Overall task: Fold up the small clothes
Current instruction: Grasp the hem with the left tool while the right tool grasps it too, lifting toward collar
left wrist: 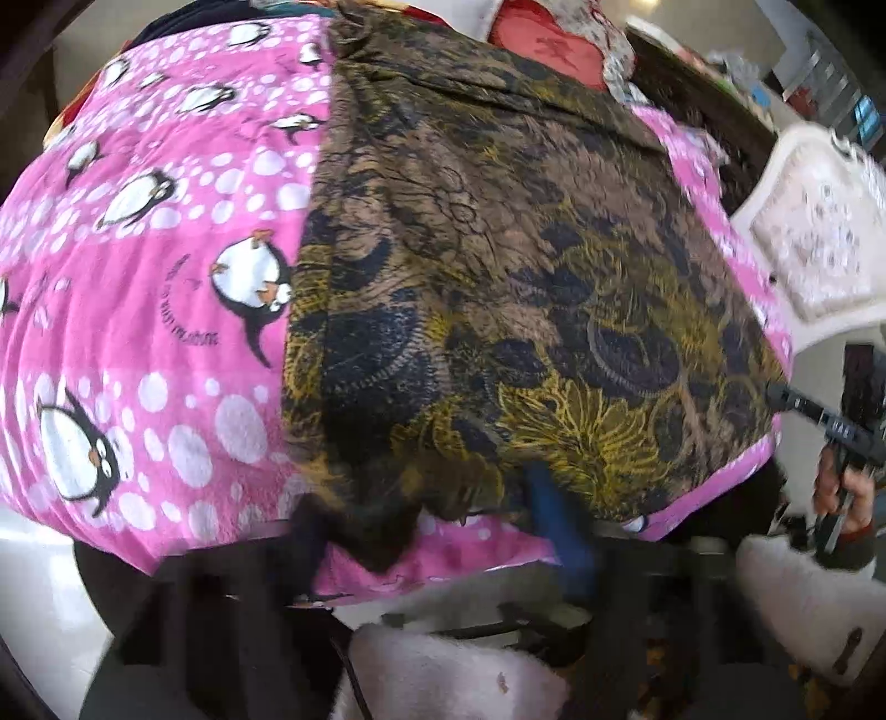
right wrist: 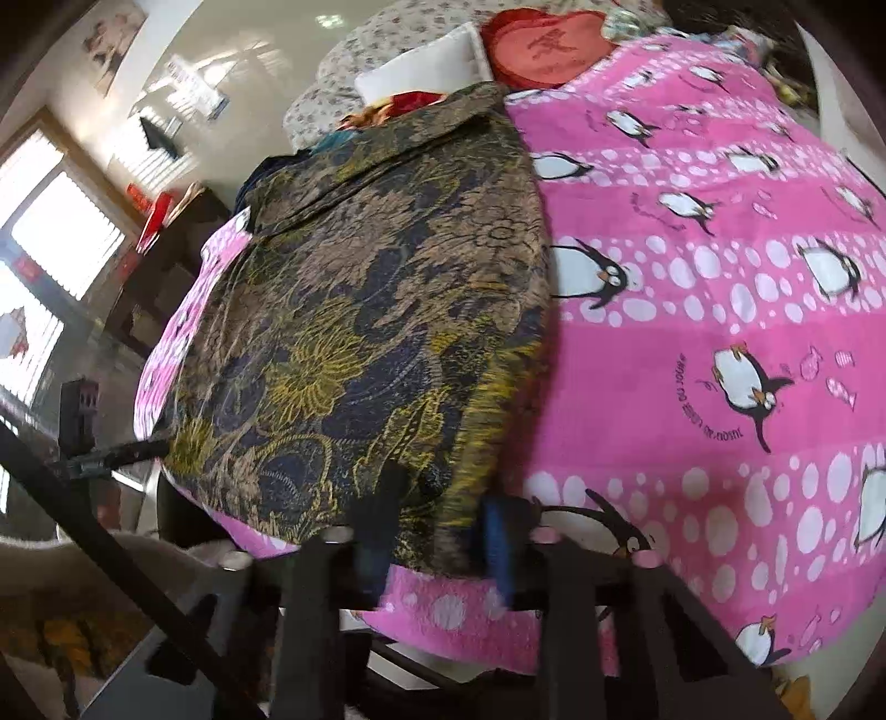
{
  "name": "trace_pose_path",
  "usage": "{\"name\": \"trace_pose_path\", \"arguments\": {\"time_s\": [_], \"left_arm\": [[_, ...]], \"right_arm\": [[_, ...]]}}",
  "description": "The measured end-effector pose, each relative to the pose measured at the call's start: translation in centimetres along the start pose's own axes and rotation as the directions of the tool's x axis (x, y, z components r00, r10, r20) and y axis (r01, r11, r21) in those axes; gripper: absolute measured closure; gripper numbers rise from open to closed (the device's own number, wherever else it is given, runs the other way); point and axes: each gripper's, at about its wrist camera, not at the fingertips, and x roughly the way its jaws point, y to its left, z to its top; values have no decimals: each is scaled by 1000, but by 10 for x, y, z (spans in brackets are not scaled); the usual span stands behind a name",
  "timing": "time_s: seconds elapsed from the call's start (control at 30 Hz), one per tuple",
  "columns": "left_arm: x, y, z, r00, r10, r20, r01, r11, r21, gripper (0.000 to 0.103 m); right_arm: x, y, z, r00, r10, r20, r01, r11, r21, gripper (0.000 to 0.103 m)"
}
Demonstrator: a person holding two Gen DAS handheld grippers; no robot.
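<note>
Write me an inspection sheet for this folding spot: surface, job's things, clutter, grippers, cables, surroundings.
Surface: pink penguin blanket spread flat, covering the work area.
Job's things: brown and yellow patterned garment lying flat on the blanket, its near edge at the blanket's front edge.
Clutter: red cushion and white pillow at the far end; more bunched fabric beside them, too small to identify.
Grippers: left gripper and right gripper both sit at the garment's near hem, with cloth between the fingers; both are motion-blurred, so contact is hard to read.
Cables: nothing seen.
Surroundings: white ornate chair beside the surface; bright window and dark shelving beyond.
</note>
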Motion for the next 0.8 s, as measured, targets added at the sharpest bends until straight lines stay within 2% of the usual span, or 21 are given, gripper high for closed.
{"name": "trace_pose_path", "arguments": {"time_s": [0.07,0.1,0.17,0.33,0.5,0.67,0.8], "left_arm": [[1,-2,1,1000,-21,-12,22,1000,20,78],[1,-3,2,1000,-24,-15,24,999,23,79],[-2,-7,4,999,-36,-16,36,998,45,88],[-30,-17,25,996,-87,38,83,992,99,88],[-68,-11,72,981,-132,140,119,988,99,88],[-86,-5,132,971,-98,220,77,992,98,88],[-75,4,194,970,-75,232,61,996,66,88]], "right_arm": [[2,3,1,1000,0,1,0,1000,-28,93],[1,3,2,1000,6,6,-6,1000,-22,95],[-4,1,6,999,35,31,-35,999,-5,95],[-34,7,31,979,147,143,-147,989,-12,96],[-59,21,74,938,226,262,-218,974,-61,96],[-58,30,138,911,227,344,-209,974,-88,96],[-37,27,190,910,201,363,-188,980,-70,96]]}}
